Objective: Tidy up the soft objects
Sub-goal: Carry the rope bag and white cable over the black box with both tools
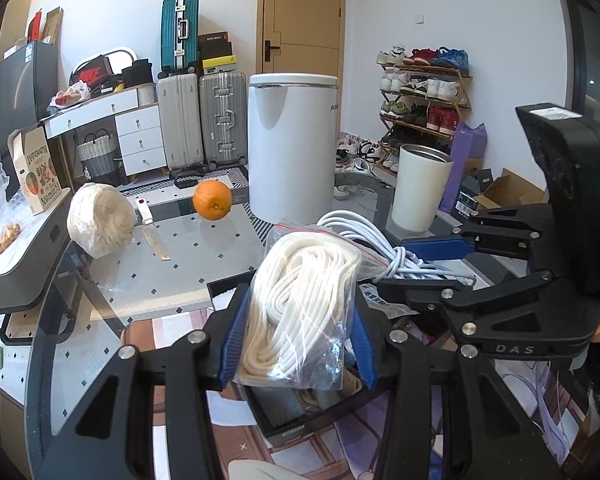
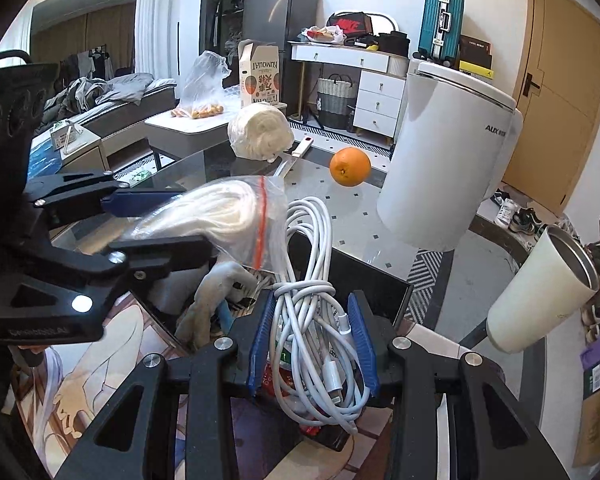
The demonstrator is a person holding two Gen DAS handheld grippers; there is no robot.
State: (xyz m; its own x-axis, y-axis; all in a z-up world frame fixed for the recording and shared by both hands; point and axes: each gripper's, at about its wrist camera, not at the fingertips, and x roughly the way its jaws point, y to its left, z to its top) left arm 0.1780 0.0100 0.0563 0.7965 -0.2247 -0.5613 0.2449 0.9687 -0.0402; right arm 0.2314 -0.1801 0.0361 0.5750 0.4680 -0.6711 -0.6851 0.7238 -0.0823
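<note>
Left wrist view: left gripper (image 1: 296, 344) clamped on a clear zip bag of white rope (image 1: 300, 304), blue pads (image 1: 233, 344) squeezing the bag's sides so the loose coil stays bundled while carried. Bag hangs over an open black box (image 1: 288, 412) at the near edge of the glass table (image 1: 160, 276); likely the drop target, since soft stuff already shows inside it.

Right wrist view: right gripper (image 2: 312, 344) closed on a tied bundle of white charging cable (image 2: 312, 320), pinched at the wrapped middle so the loops don't spill. Held just beside the rope bag, over the same box, so both soft items probably go in together.

Outward on the table: a wrapped ball of pale yarn (image 1: 100, 220) near the far left edge, untouched and probably next; a knife (image 1: 154, 236) beside it; an orange (image 1: 212, 200) toward the far edge; white appliance (image 1: 292, 144) and tumbler (image 1: 420, 188) at the far right. Hard items, likely left alone.
</note>
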